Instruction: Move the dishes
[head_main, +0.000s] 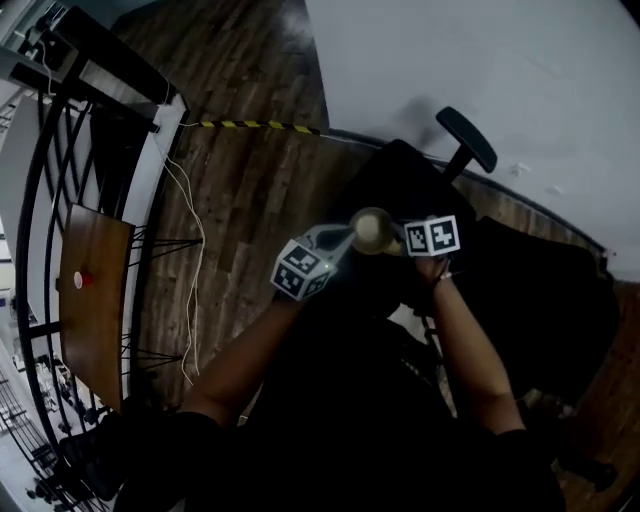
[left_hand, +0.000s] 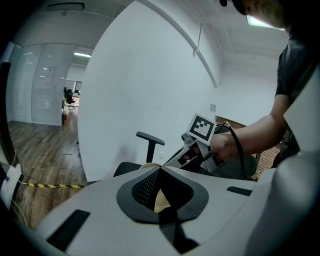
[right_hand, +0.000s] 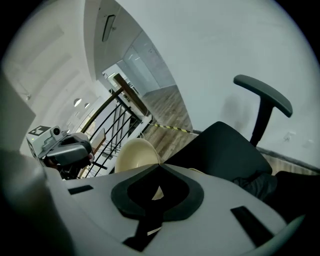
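A cream dish hangs in the air over my lap, held from both sides. In the head view my left gripper meets its left edge and my right gripper its right edge. The left gripper view shows my left gripper shut, with a cream sliver of the dish pinched between the jaws. In the right gripper view my right gripper is shut on the rim of the dish, whose round back rises just beyond the jaws. Each gripper sees the other across the dish.
A black office chair with an armrest stands close in front, against a white wall. At the left are a black railing, a wooden table with a small red thing, a white cable and yellow-black floor tape.
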